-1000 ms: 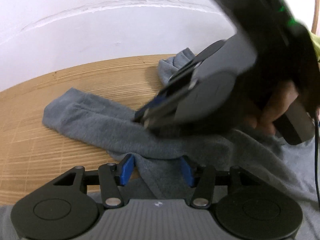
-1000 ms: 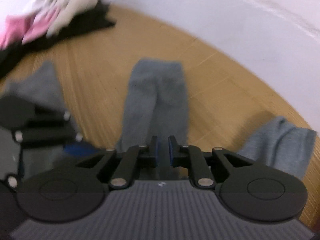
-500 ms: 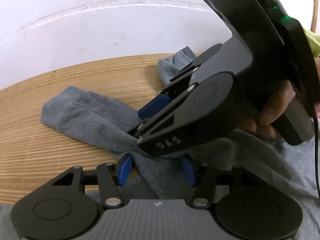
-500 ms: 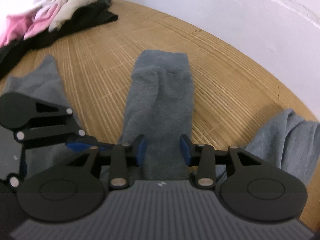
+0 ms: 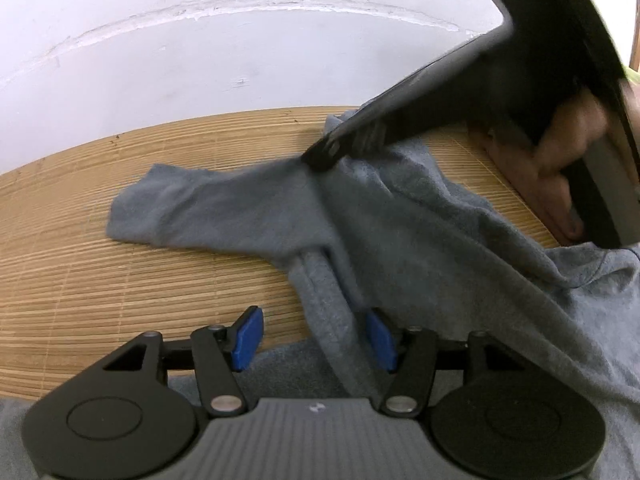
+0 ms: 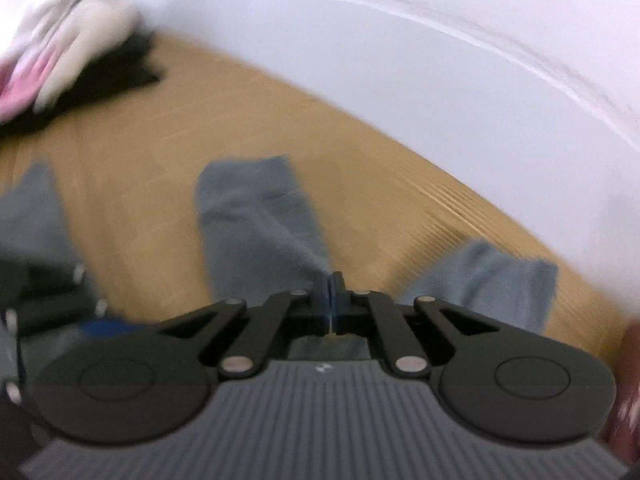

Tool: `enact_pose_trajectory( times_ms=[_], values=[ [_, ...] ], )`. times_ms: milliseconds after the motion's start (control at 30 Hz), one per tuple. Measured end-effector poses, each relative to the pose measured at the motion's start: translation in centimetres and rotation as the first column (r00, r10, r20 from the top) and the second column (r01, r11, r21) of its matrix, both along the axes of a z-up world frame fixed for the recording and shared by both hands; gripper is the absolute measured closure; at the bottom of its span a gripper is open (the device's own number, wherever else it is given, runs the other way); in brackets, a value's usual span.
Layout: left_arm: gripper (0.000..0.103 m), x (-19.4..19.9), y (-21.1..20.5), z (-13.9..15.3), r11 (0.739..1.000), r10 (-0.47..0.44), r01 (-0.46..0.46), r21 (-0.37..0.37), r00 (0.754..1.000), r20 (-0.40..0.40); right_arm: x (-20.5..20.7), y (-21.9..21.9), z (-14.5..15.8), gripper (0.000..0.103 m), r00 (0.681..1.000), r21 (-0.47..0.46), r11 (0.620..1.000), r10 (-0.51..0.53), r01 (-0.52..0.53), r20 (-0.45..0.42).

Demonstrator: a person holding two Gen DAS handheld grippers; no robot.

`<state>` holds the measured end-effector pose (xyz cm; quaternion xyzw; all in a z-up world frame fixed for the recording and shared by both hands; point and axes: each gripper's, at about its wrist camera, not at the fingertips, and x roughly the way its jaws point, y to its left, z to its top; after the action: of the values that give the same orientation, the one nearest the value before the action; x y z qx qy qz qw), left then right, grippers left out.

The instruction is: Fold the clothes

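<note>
right gripper | pinches grey garment (raised fold) | bamboo mat

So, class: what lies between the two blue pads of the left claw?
In the left wrist view, a fold of the grey garment runs up between the left claw's open pads, against the right pad; bamboo mat shows beside the left pad.
</note>
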<state>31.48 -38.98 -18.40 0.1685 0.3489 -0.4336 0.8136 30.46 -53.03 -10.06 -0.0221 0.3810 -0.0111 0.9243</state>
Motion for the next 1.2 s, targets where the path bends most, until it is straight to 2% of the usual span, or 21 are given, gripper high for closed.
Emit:
enact_pose_trajectory(
  times_ms=[33, 133, 233, 267, 367, 433, 467, 500, 567, 700, 733, 767, 833, 900, 1067, 1200],
  values=[
    [0.043, 0.0, 0.0, 0.0, 1.0, 0.0, 0.0, -0.001, 1.0, 0.0, 0.0, -1.2, 0.3, 0.1, 0.998, 0.017, 0.998, -0.057, 0.056, 0.014],
    [0.043, -0.1, 0.1, 0.0, 1.0, 0.0, 0.0, 0.001, 1.0, -0.001, 0.2, -3.4, 0.8, 0.1, 0.986, -0.07, 0.984, -0.159, 0.162, 0.049],
    [0.043, -0.4, 0.0, 0.0, 1.0, 0.001, -0.001, 0.002, 1.0, -0.001, 0.2, -5.5, 0.6, 0.099, 0.969, -0.085, 0.966, -0.242, 0.245, 0.041],
    [0.042, 0.0, 0.0, -0.1, 1.0, 0.003, -0.003, 0.003, 1.0, -0.002, 0.0, -5.8, 0.7, 0.099, 0.969, -0.064, 0.967, -0.245, 0.247, 0.037],
    [0.042, 0.4, -0.3, -0.1, 1.0, 0.011, -0.01, 0.005, 1.0, -0.011, -1.9, -5.7, 1.7, 0.093, 0.98, 0.137, 0.973, -0.191, 0.183, 0.047],
    [0.042, 1.2, -0.8, 0.1, 1.0, 0.024, -0.024, 0.007, 0.999, -0.029, -3.3, -4.8, 1.7, 0.072, 0.993, 0.19, 0.977, -0.107, 0.096, 0.05],
    [0.044, 1.2, -0.6, 0.2, 0.999, 0.036, -0.036, 0.001, 0.999, -0.038, -4.0, -4.4, 1.7, 0.067, 0.996, 0.216, 0.975, -0.065, 0.052, 0.053],
    [0.044, 1.6, -0.6, 0.2, 0.999, 0.052, -0.053, -0.01, 0.997, -0.052, -4.0, -3.8, 1.3, 0.066, 0.999, 0.191, 0.981, -0.04, 0.033, 0.033],
    [0.045, 2.1, -0.5, 0.3, 0.997, 0.073, -0.075, -0.028, 0.994, -0.077, -4.1, -2.5, 0.5, 0.066, 1.0, 0.142, 0.99, 0.007, -0.006, -0.01],
    [0.046, 2.4, -0.3, 0.3, 0.995, 0.081, -0.085, -0.046, 0.993, -0.091, -4.0, -2.0, -1.5, 0.069, 0.997, 0.155, 0.988, 0.021, -0.009, -0.077],
    [0.046, 2.5, -0.2, 0.4, 0.995, 0.084, -0.088, -0.047, 0.993, -0.088, -4.1, -2.0, -1.8, 0.095, 0.997, 0.152, 0.988, 0.011, 0.001, -0.079],
    [0.046, 2.5, -0.1, 0.5, 0.995, 0.087, -0.091, -0.048, 0.993, -0.085, -4.4, -1.7, -1.4, 0.097, 0.998, 0.14, 0.99, -0.004, 0.011, -0.055],
    [0.046, 2.6, 0.2, 0.7, 0.993, 0.096, -0.101, -0.055, 0.992, -0.079, -6.0, -1.6, 0.0, 0.097, 0.998, 0.129, 0.99, -0.052, 0.047, 0.035],
    [0.046, 2.9, 0.2, 0.5, 0.993, 0.108, -0.111, -0.039, 0.991, -0.075, -7.5, -2.1, 1.0, 0.097, 0.987, 0.13, 0.983, -0.137, 0.126, 0.078],
    [0.047, 4.1, 0.0, 0.4, 0.988, 0.147, -0.15, -0.032, 0.985, -0.093, -8.3, -3.5, -1.4, 0.097, 0.973, 0.016, 0.973, -0.228, 0.229, -0.041],
    [0.047, 6.3, -0.7, 0.4, 0.984, 0.17, -0.175, -0.035, 0.979, -0.115, -8.7, -3.2, -1.9, 0.094, 0.972, 0.008, 0.972, -0.233, 0.234, -0.042]
  ],
)
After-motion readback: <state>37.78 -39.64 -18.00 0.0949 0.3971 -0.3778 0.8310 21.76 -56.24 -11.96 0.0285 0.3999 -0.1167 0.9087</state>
